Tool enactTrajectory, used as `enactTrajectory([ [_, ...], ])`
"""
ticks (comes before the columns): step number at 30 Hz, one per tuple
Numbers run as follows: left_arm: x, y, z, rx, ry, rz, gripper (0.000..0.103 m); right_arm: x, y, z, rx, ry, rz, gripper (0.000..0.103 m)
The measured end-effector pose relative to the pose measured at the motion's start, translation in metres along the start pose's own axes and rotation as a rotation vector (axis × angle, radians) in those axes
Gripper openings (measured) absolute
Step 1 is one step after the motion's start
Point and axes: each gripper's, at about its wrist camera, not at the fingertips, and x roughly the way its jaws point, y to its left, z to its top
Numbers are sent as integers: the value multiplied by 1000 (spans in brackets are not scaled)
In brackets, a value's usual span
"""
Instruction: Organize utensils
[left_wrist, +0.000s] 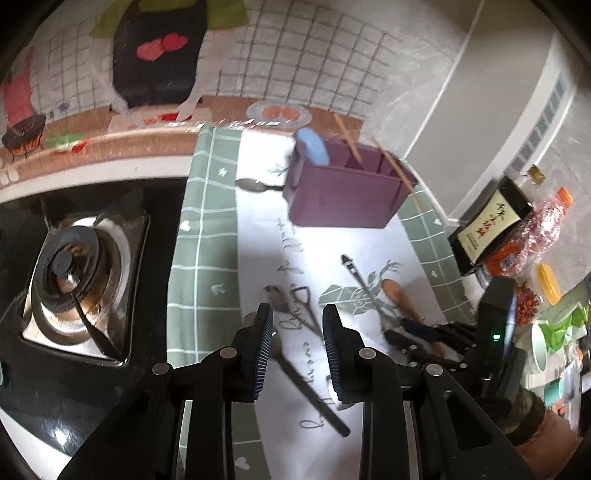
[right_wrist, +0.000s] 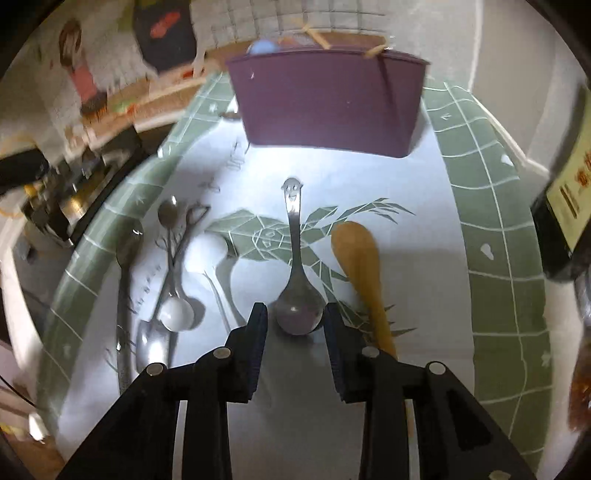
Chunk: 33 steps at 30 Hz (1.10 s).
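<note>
My left gripper (left_wrist: 297, 325) hangs open over the white cloth, above a long dark-handled steel spoon (left_wrist: 310, 391) and a shovel-handled utensil (left_wrist: 304, 306); nothing is between its pads. My right gripper (right_wrist: 295, 321) is open, one finger on each side of the bowl of a smiley-handled steel spoon (right_wrist: 293, 236) that lies on the cloth. A wooden spoon (right_wrist: 360, 266) lies just right of it. The purple organizer (right_wrist: 325, 107) stands beyond, holding a blue spoon (left_wrist: 314, 146) and chopsticks (left_wrist: 397, 170). Left of the right gripper lie white ceramic spoons (right_wrist: 207, 251) and more steel spoons (right_wrist: 129, 243).
A green-bordered cloth (left_wrist: 207, 229) covers the counter. The gas burner (left_wrist: 70, 266) sits to the left. Another steel spoon (left_wrist: 251, 184) lies behind the organizer. A dark bottle (left_wrist: 491, 221), a bag of red snacks (left_wrist: 543, 225) and cups crowd the right edge. The tiled wall is close behind.
</note>
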Motion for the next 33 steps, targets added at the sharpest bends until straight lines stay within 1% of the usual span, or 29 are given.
enactTrajectory([
  [2, 9, 7, -3, -21, 38, 3, 30, -6, 1, 3, -13, -5, -13, 24],
  [4, 19, 13, -7, -39, 75, 11, 32, -19, -1, 6, -22, -35, -34, 24],
  [6, 30, 17, -12, -55, 113, 21, 36, -40, -7, 13, -13, -82, -50, 24],
  [8, 42, 19, -16, -66, 153, 17, 36, -67, -13, 20, -4, -140, -56, 24],
  [11, 54, 18, -20, -72, 181, 15, 36, -103, -22, 34, 10, -227, -57, 24],
  [12, 58, 17, -20, -74, 189, 15, 36, -111, -24, 38, 15, -241, -49, 24],
  [13, 61, 16, -20, -79, 196, 13, 37, -117, -28, 44, 22, -249, -27, 0],
  [14, 65, 16, -19, -87, 206, 10, 38, -119, -31, 49, 31, -243, 0, 3],
  [15, 68, 16, -19, -96, 215, 5, 38, -119, -33, 53, 39, -239, 13, 3],
  [18, 71, 13, -17, -90, 215, 7, 40, -110, -39, 58, 48, -214, -1, 3],
  [20, 71, 12, -16, -80, 216, 9, 41, -101, -45, 56, 69, -178, 35, 3],
  [25, 78, 16, -14, -92, 228, 24, 41, -70, -41, 42, 46, -98, 75, 3],
  [27, 78, 17, -14, -96, 226, 28, 42, -50, -44, 43, 80, -68, 69, 8],
  [28, 78, 18, -15, -99, 225, 30, 42, -40, -47, 47, 110, -66, 62, 18],
  [29, 78, 19, -16, -102, 225, 31, 42, -30, -50, 50, 142, -72, 36, 34],
  [30, 77, 20, -16, -104, 225, 32, 42, -22, -53, 54, 172, -80, 8, 42],
  [31, 77, 21, -17, -107, 225, 37, 42, -11, -57, 59, 213, -93, -29, 53],
  [33, 74, 24, -19, -115, 224, 48, 42, 11, -62, 69, 261, -106, -65, 53],
])
